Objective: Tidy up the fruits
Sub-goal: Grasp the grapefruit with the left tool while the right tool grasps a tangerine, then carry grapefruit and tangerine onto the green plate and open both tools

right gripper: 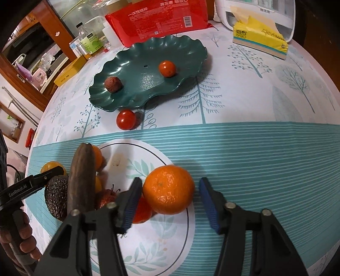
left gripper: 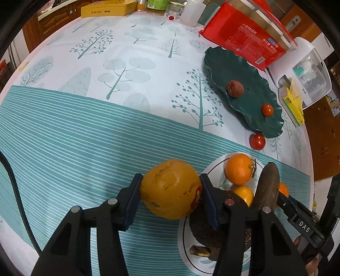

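A large yellow-orange citrus fruit (left gripper: pixel 170 191) lies on the tablecloth beside the white leaf-print plate (left gripper: pixel 184 244). My left gripper (left gripper: pixel 170 178) is shut on it, a blue pad pressed against each side. On the plate's near rim (right gripper: pixel 187 223) sits a tangerine (right gripper: pixel 169 189) between the fingers of my right gripper (right gripper: pixel 170 181). That gripper is open: its left pad touches the fruit and the right pad stands clear of it. The plate also holds an avocado (right gripper: pixel 56 197), a dark brown long fruit (right gripper: pixel 81 180) and more small oranges (left gripper: pixel 240 172).
A dark green wavy plate (right gripper: pixel 187 53) further back holds a lychee (right gripper: pixel 113 84) and a cherry tomato (right gripper: pixel 167 68). Another tomato (right gripper: pixel 125 119) lies on the cloth by its rim. A red pack (right gripper: pixel 159 19), a tissue box (right gripper: pixel 259 38), jars and a white appliance line the far edge.
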`<control>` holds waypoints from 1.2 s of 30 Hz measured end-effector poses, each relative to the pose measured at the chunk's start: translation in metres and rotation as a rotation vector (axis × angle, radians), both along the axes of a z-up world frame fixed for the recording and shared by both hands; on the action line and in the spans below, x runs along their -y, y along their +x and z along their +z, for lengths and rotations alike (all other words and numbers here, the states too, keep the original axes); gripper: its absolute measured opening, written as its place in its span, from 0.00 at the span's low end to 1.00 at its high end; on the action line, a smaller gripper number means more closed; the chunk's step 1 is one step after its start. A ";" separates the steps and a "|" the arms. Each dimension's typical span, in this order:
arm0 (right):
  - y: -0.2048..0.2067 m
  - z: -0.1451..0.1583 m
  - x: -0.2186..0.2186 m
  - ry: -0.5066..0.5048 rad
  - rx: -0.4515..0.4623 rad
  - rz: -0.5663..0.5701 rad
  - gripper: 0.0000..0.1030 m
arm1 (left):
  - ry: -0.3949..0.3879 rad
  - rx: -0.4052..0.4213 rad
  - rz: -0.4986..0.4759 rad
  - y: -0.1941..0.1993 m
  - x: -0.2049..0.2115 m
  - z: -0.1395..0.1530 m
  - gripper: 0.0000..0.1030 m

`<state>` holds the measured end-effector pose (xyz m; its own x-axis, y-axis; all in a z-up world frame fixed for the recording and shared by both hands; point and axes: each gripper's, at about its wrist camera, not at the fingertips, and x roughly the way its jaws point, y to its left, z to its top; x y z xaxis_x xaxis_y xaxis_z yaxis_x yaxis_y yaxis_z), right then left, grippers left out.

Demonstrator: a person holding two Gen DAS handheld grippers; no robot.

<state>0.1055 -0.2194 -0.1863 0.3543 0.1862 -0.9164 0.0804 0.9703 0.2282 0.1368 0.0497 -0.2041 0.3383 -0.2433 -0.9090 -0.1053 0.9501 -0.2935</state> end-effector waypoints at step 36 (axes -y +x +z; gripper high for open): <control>0.051 0.217 0.001 -0.076 0.376 0.152 0.44 | 0.267 0.384 -0.283 0.043 0.072 0.228 0.48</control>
<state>0.1562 -0.2202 0.0303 0.6411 0.1992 -0.7411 -0.1403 0.9799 0.1421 0.1797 -0.0224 0.0239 0.6127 -0.1505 -0.7758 0.2323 0.9726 -0.0052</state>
